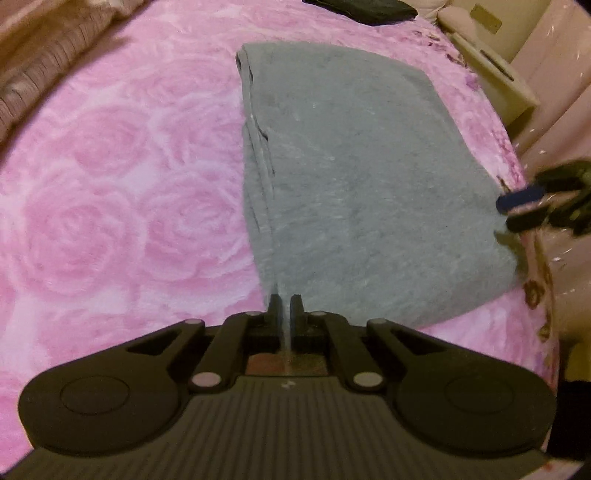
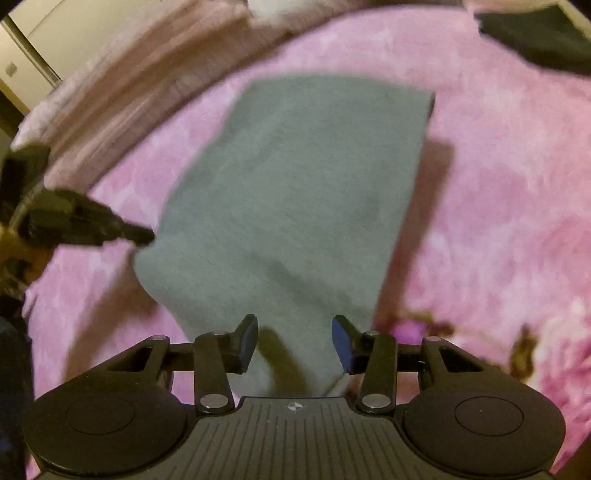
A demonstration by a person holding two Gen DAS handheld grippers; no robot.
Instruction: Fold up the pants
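Pink rose-patterned blanket [image 1: 110,184] fills most of both views. Grey pants [image 1: 351,166], folded into a thick rectangle, lie on it, middle to right of the left wrist frame. A dark garment [image 1: 362,9] sits at the top edge. At bottom centre, the left gripper [image 1: 285,306] pinches the pants' near edge, jaws nearly together. The right gripper [image 2: 294,343] hangs over the pants' near end, jaws half-wide, pads clear of the cloth.

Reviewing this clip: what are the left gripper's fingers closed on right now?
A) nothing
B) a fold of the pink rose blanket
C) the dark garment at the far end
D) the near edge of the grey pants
D: in the left wrist view the left gripper pinches a thin edge of the grey pants between its fingers.
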